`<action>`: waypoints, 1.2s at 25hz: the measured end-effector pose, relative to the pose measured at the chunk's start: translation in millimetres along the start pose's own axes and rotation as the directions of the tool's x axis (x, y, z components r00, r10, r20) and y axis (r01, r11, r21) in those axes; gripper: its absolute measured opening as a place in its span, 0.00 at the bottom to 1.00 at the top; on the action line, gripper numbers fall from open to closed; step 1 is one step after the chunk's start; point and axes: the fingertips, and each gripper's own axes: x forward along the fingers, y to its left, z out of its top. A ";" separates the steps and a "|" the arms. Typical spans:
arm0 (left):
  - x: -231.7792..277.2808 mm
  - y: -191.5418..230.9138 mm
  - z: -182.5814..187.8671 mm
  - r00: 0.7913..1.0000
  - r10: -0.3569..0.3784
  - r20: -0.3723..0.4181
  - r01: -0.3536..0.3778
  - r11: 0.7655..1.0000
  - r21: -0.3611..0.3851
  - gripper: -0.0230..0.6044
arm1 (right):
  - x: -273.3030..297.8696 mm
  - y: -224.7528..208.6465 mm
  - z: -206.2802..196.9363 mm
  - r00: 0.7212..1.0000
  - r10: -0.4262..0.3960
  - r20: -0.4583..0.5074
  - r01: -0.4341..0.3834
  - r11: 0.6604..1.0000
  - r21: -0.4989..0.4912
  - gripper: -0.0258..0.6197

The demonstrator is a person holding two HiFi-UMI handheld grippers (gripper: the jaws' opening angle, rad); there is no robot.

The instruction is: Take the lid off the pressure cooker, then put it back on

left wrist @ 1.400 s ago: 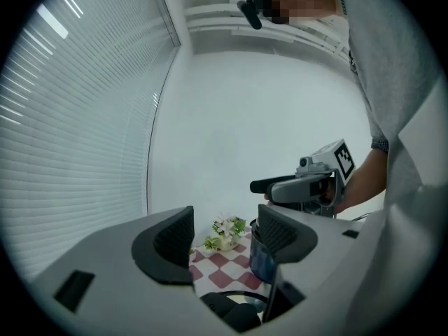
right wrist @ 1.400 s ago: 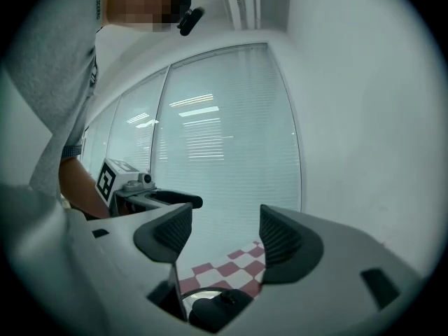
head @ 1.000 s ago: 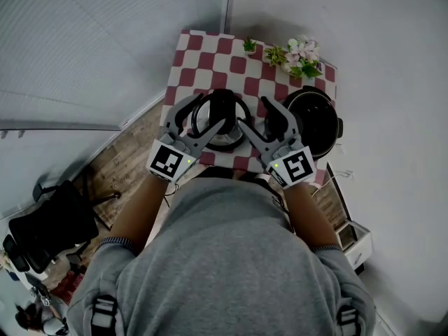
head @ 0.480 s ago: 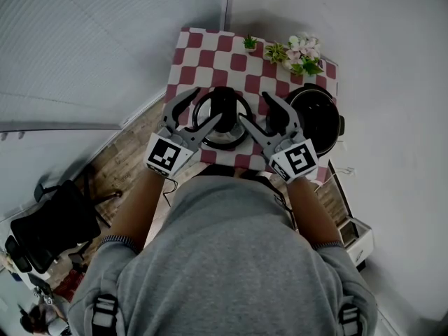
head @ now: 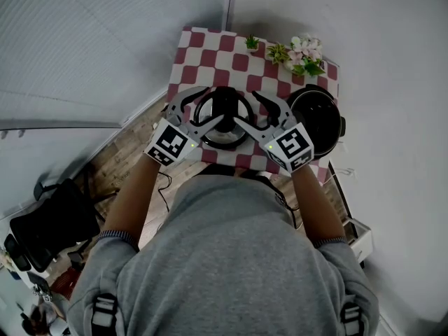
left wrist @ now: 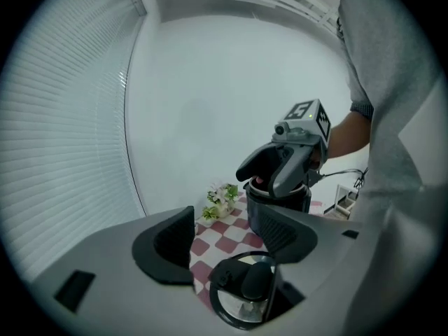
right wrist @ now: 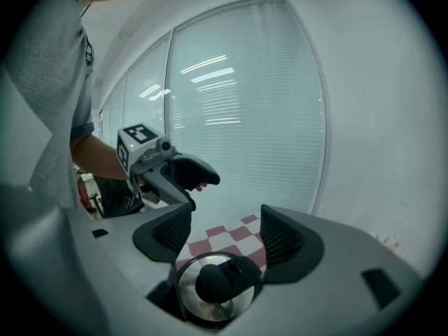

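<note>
The near rim of the lid is hidden low in both gripper views. The person's torso hides the near edge of the table. The flowers are too small to identify.

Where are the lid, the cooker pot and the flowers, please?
lid [head: 223,110], head view, on its black handle.
cooker pot [head: 319,122], head view, on its dark inside.
flowers [head: 303,52], head view, on the pale blossoms.

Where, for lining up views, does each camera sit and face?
Head view: on the person's head, steeply down at lid and pot on checked table; torso, forearms, left tongs, right tongs.
Left gripper view: on left tongs, toward right tongs and pot; own open jaws.
Right gripper view: on right tongs, toward left tongs and blinds; own open jaws.
Shared: both gripper views see the lid.
</note>
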 end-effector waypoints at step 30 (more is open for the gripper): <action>61.8 -45.5 -179.5 0.740 -0.253 -0.624 0.435 0.887 0.156 0.53 | 94.0 34.6 -153.8 0.727 0.180 -0.663 -0.394 0.900 -0.188 0.56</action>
